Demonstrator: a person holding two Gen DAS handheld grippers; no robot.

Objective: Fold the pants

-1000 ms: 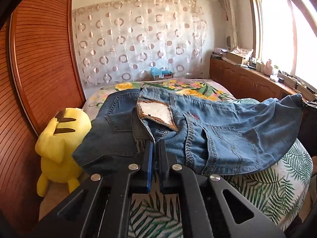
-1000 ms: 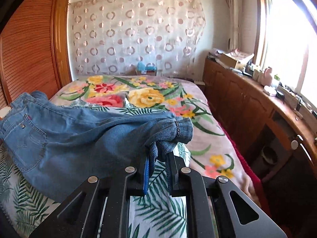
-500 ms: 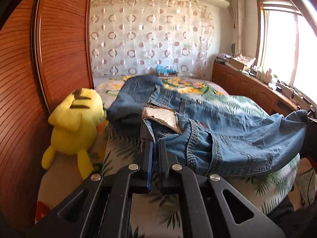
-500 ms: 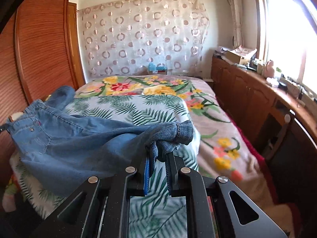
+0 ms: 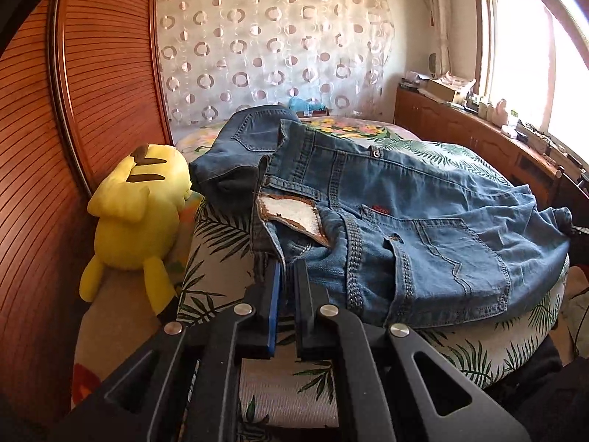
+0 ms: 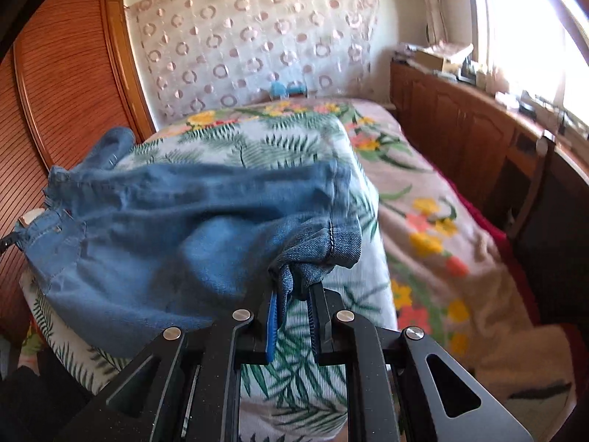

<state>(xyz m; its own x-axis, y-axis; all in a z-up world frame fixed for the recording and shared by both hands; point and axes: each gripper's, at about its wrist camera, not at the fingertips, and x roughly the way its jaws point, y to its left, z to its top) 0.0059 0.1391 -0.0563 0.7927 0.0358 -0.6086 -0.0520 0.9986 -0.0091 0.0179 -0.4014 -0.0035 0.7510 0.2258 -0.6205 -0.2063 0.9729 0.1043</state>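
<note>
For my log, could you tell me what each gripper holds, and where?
Both hold the jeans: left gripper at the waistband, right gripper at a leg hem.

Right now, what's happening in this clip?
A person is working a pair of jeans on the bed with two hand-held grippers. The left hand-held gripper is clamped on the waistband end, near the patch. The right hand-held gripper is clamped on the leg cuff end. The jeans are spread sideways between them over a leaf-print cover, bunched, not neatly folded yet. A yellow plush toy sits beside the bed.
</note>
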